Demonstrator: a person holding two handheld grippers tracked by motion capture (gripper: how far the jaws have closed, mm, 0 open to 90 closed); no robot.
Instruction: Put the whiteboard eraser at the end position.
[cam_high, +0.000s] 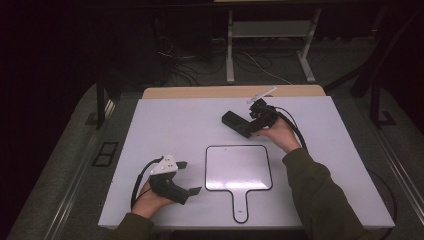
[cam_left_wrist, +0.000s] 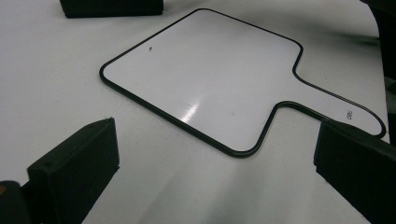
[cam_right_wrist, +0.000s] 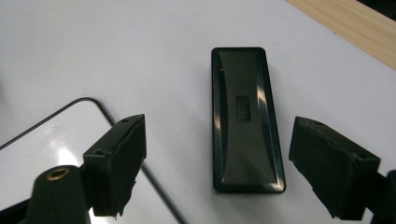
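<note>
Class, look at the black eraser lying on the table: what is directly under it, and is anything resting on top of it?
Under the black eraser is the white table surface; its underside is hidden. Nothing rests on top: the right gripper hangs above, jaws open either side, not touching.

Right claw (cam_right_wrist: 217, 163) wide open, jaws well apart, w/ the black eraser (cam_right_wrist: 245, 119) lying flat on the white worktop (cam_right_wrist: 116, 46) between them, nearer the right jaw, touching neither. Eraser runs lengthwise away from the camera. Board (cam_right_wrist: 42, 140) w/ dark rim at lower left, partly behind the left jaw. Wood edge (cam_right_wrist: 345, 23) at top right.
</note>
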